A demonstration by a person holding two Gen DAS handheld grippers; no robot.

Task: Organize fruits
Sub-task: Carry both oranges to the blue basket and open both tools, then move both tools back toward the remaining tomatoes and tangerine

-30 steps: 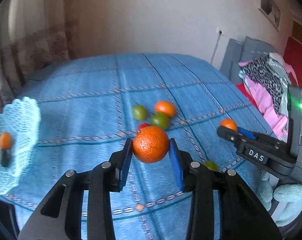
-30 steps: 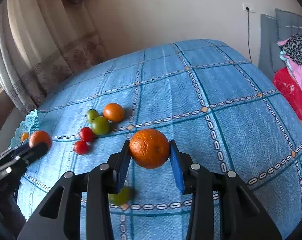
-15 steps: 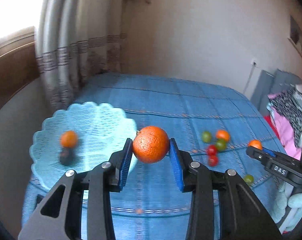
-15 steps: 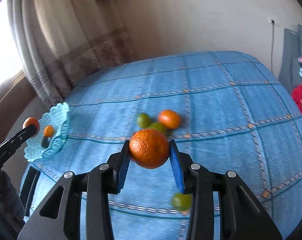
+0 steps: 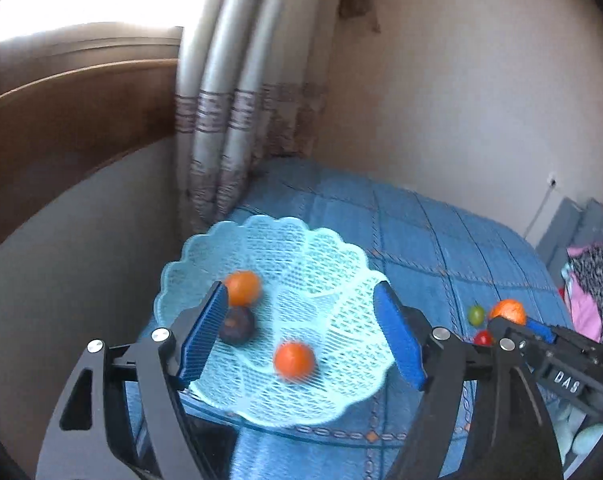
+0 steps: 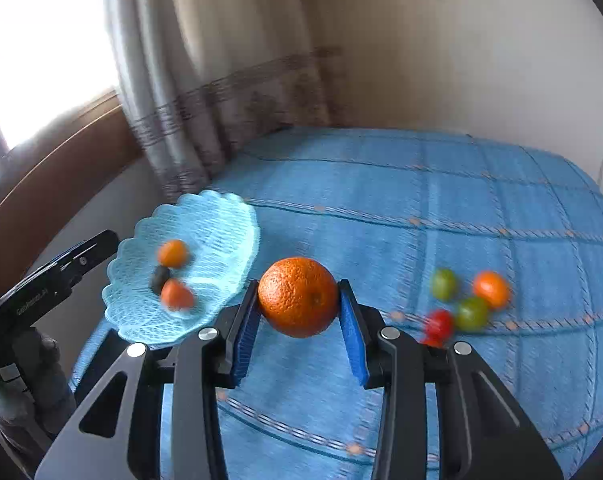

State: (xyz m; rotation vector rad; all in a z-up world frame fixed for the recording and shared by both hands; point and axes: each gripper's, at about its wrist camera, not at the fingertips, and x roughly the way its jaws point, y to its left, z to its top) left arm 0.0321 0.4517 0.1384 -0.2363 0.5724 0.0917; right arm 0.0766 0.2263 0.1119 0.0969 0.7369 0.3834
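Left gripper (image 5: 301, 336): spread wide, empty, over the lace bowl (image 5: 333, 248) (three fruits inside) | Right gripper (image 6: 299, 328): clamped on an orange (image 6: 298, 297) near the bowl | Left: loose fruits (image 6: 467, 300) on the blue bedspread (image 6: 401, 208)

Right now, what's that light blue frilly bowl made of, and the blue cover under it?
The light blue scalloped bowl looks like moulded plastic: open lattice mesh, stiff wavy rim, though I can't be sure. The blue checked cover looks like woven or quilted fabric: matte, with stitched lines and soft folds at the edge.
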